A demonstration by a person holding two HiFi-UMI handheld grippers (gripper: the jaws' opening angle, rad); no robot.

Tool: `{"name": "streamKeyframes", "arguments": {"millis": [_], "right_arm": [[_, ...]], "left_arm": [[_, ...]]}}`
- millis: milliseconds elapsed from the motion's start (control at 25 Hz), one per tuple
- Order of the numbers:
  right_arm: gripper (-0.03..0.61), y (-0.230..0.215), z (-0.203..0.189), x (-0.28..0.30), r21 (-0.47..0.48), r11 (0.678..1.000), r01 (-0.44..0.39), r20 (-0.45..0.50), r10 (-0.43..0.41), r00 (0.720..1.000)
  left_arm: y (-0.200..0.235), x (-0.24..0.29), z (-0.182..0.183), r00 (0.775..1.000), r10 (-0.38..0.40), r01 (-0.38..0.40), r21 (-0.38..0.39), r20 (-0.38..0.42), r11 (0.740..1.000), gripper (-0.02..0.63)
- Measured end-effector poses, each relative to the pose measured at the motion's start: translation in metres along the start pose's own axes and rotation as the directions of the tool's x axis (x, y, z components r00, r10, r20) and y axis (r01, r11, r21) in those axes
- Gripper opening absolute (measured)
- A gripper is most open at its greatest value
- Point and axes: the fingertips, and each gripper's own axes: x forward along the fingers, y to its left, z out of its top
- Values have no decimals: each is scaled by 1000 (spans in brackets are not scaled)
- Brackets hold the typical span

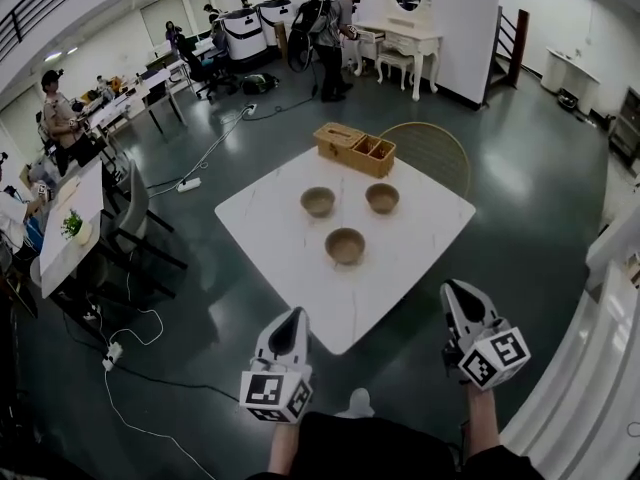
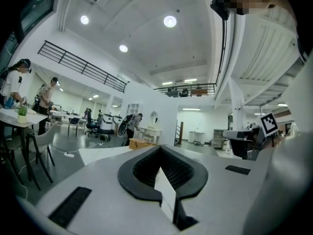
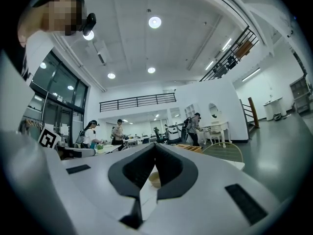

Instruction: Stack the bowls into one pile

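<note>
Three brown bowls stand apart on a white table (image 1: 280, 268): one at the back left (image 1: 318, 201), one at the back right (image 1: 382, 198), one nearer the front (image 1: 345, 245). My left gripper (image 1: 296, 314) and right gripper (image 1: 449, 287) hover level, short of the table's near corner, both shut and with nothing in them. In the left gripper view the jaws (image 2: 160, 147) meet at the tip. Between the right gripper's (image 3: 155, 145) shut jaws one bowl (image 3: 154, 180) shows, far ahead.
A wooden box (image 1: 355, 148) sits at the table's far corner, with a round wicker chair (image 1: 430, 153) behind it. Desks, chairs and floor cables (image 1: 130, 348) lie to the left. People stand in the background. A white railing (image 1: 590, 388) runs on my right.
</note>
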Motion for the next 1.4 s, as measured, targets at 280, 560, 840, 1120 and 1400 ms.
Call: {"name": "streamKeyframes", "arguments": {"millis": [280,560,840,1120,1400], "right_arm": [[14,-16,-6,28,-24,999,27,-16,-27,1000],[14,-24,-15,45,10,999,31,-26,-31,999],[14,-41,-17,68,26,999,43,-39,-42,998],[14,-82,-29,109,89,995,52,-89,-44,995],[14,-122,-42,164,129,991,37,-153,-17,988]], "left_arm": [[6,44,-8,998,-54,54,0,-21,999,14],[11,63,-16,997,-72,71,-14,-37,997,14],[21,76,-18,997,-53,52,-22,-54,998,14],[40,106,-26,995,22,-26,-44,-93,999,14],[55,151,-35,988,76,-87,-70,-136,994,14]]}}
